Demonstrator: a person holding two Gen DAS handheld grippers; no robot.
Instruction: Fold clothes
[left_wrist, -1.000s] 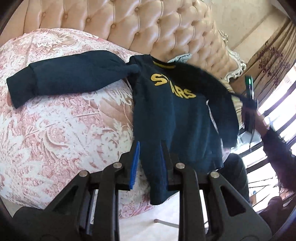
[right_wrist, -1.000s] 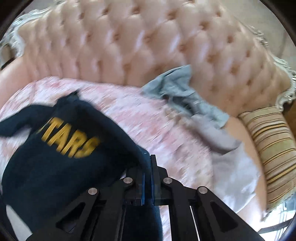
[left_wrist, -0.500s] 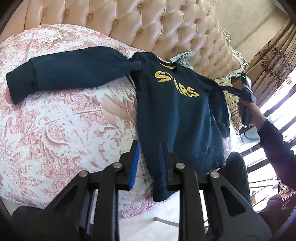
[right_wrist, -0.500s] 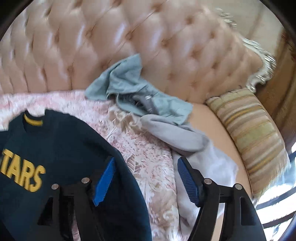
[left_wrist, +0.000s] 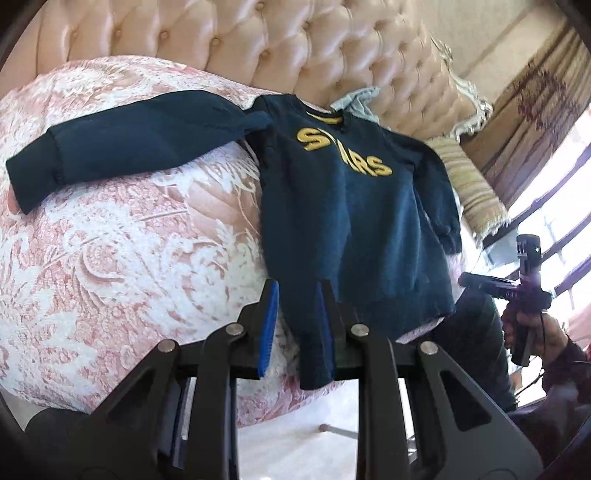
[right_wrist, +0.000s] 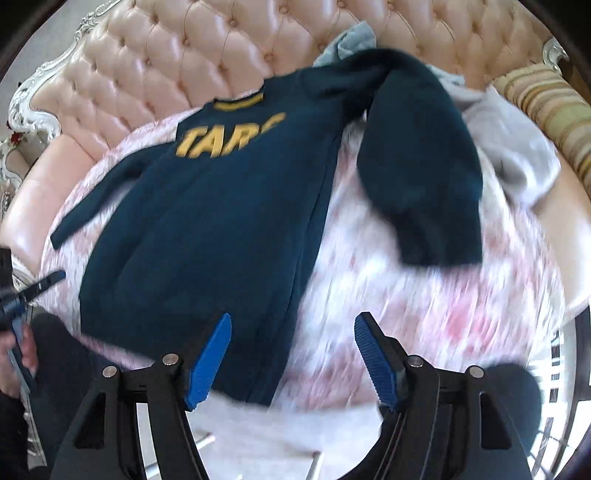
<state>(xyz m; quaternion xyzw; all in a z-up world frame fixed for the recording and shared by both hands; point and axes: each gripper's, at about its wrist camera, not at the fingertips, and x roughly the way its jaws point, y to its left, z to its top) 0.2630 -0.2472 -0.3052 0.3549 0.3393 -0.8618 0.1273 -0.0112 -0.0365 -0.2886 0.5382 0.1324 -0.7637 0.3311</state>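
A navy sweater (left_wrist: 351, 221) with yellow lettering lies front up on the pink patterned sofa cover (left_wrist: 129, 258). Its left sleeve (left_wrist: 129, 136) stretches straight out to the left. The right sleeve (right_wrist: 424, 166) curves out from the shoulder and bends down beside the body. My left gripper (left_wrist: 297, 321) hovers at the lower left corner of the hem, open by a narrow gap with the hanging corner between its fingers. My right gripper (right_wrist: 293, 360) is wide open and holds nothing, just right of the sweater (right_wrist: 207, 221) at the hem. The right wrist view is blurred.
A tufted pink sofa back (left_wrist: 295, 44) rises behind the sweater. Grey and pale blue clothes (right_wrist: 517, 155) lie heaped at the back right, next to a striped cushion (right_wrist: 554, 107). A hand (left_wrist: 528, 332) and dark trouser legs show at the sofa's front edge.
My right gripper opened and let go of the right sleeve, then drew back toward the hem. The sleeve dropped beside the body. My left gripper has hardly moved.
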